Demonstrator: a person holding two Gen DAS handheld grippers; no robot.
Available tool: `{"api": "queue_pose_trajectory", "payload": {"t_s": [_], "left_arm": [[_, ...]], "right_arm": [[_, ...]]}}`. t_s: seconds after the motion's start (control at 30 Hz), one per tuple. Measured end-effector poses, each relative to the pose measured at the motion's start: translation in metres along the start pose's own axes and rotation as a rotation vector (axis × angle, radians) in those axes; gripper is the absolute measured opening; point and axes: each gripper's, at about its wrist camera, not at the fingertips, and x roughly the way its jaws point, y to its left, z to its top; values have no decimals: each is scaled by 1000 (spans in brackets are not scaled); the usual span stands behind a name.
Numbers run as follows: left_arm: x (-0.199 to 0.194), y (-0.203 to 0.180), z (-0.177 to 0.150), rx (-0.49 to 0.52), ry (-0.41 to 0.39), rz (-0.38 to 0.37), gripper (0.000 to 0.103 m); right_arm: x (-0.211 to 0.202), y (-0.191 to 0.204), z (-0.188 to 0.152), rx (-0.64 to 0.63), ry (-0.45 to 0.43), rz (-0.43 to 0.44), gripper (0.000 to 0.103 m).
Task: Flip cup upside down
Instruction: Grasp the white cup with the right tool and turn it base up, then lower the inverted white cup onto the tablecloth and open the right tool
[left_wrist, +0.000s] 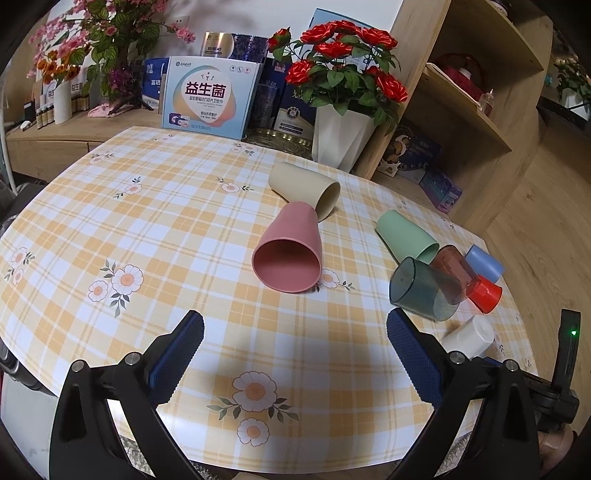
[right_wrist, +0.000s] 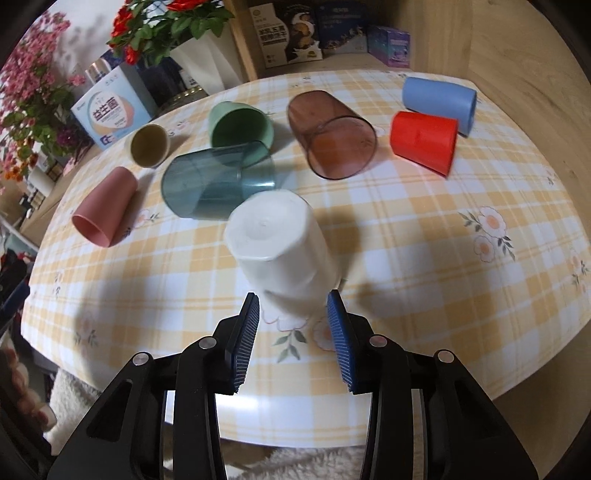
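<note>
The right claw (right_wrist: 293, 314) has its blue pads on either side of the white cup (right_wrist: 280, 247); the pads sit at the cup's lower flanks and appear to touch it, so it looks clamped on the cup. The white cup is blurred and tilted, its closed base turned up toward the camera, its mouth end down between the pads, over the table (right_wrist: 424, 229). Just beyond it lies a teal cup (right_wrist: 218, 181) on its side, with a green cup (right_wrist: 240, 123) behind that. A brown cup (right_wrist: 332, 136) lies to the right, then a red cup (right_wrist: 423, 142) touching a blue cup (right_wrist: 439, 101). To the left lie a pink cup (right_wrist: 105, 206) and a beige cup (right_wrist: 149, 146).

The left claw (left_wrist: 295, 332) hangs with its pads wide apart, holding nothing, above the table. The pink cup lies ahead of it, mouth toward the camera, its base against the beige cup
</note>
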Motion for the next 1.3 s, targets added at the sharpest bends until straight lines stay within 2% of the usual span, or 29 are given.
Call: {"api": "queue_pose_trajectory", "payload": {"t_s": [0.2, 0.3, 0.33, 0.37, 0.43, 0.6, 0.67, 1.0, 1.13, 1.3], "left_arm": [[0, 2, 0, -4, -2, 5, 97], [1, 2, 0, -5, 0, 6, 97], [0, 3, 0, -5, 2, 5, 97], [0, 2, 0, -4, 3, 4, 97], [0, 3, 0, -3, 3, 3, 97], [0, 3, -1, -6, 4, 7, 97], [0, 3, -1, -10, 3, 8, 97], [-2, 2, 1, 3, 3, 11, 97], [-9, -5, 7, 59, -10, 30, 97], [-30, -17, 20, 172, -76, 70, 97]], "right_arm": [[2, 4, 1, -16, 1, 2, 38], [3, 6, 3, -25, -5, -41, 40], [4, 7, 5, -27, -8, -66, 42], [4, 6, 7, -27, -16, -87, 54], [5, 4, 12, -20, -47, -110, 61], [13, 1, 24, -53, -76, -110, 60], [13, 1, 25, -71, -87, -115, 52], [10, 0, 21, -74, -77, -98, 52], [6, -1, 22, -59, -64, -98, 53], [-17, 1, 24, -59, -103, -80, 66]]}}
